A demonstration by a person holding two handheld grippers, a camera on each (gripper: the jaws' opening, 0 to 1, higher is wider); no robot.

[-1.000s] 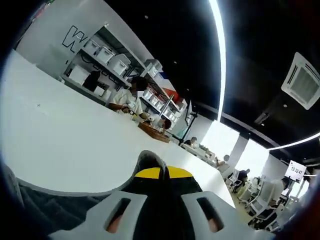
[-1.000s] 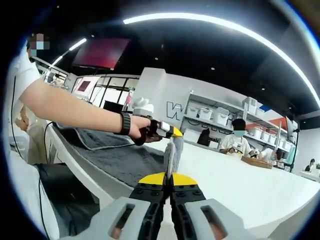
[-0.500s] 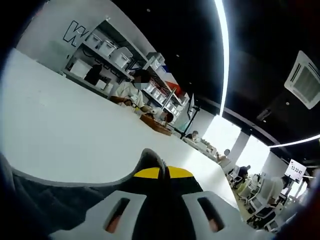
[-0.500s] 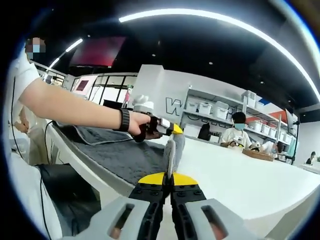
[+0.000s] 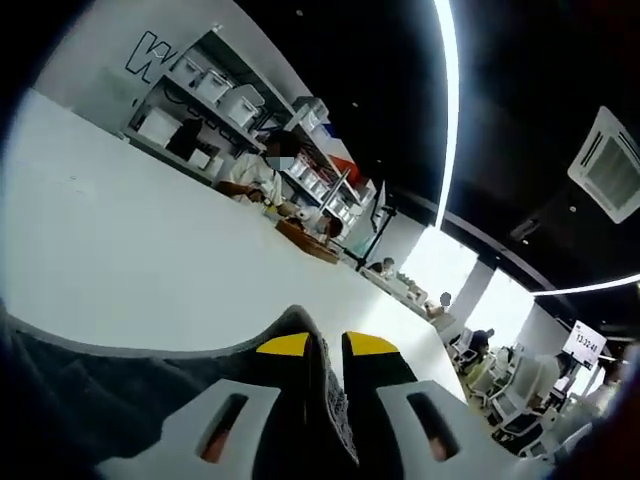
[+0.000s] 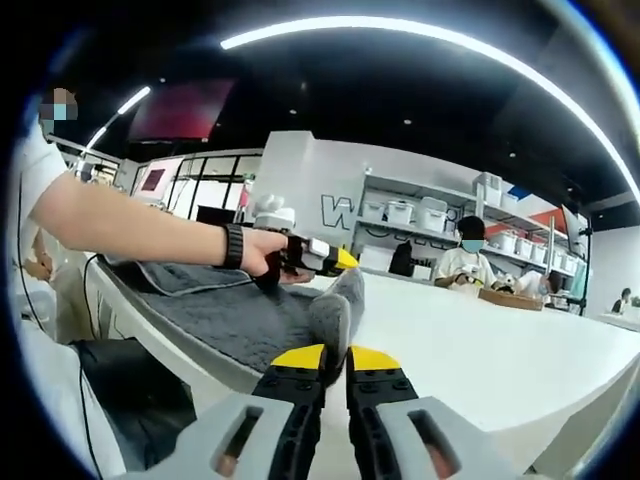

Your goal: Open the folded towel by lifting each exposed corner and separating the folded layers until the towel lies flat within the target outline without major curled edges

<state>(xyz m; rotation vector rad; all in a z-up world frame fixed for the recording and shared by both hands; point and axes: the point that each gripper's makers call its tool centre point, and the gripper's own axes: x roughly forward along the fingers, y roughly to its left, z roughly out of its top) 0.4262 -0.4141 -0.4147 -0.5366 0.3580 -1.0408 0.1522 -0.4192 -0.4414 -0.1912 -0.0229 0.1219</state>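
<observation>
1. In the left gripper view, the left gripper [image 5: 325,345] rises from the bottom centre, its yellow-tipped jaws pinching a thin edge of the dark grey towel [image 5: 90,385] that runs down between them.
2. In the right gripper view, the right gripper [image 6: 335,358] sits at the bottom centre, its jaws nipping a fold of the same towel [image 6: 225,315], which stands up above the yellow tips as a rounded grey hump.
3. The towel is dark grey and plush, with a nubby pile. In the right gripper view it lies along the near edge of the white table [image 6: 480,345], spreading from the centre toward the left of the frame, where a paler hem line crosses it.
4. In the left gripper view the towel takes up the lower left, its curved edge lying against the bare table [image 5: 150,260].
5. In the right gripper view, a person's hand [image 6: 262,255] with a dark wristband [image 6: 232,246] reaches in from the left, holding the left gripper [image 6: 335,262] just above the towel's far part.
6. At the far side of the table sits a person in a mask [image 6: 466,265], with shelves of white bins [image 6: 415,212] behind.
</observation>
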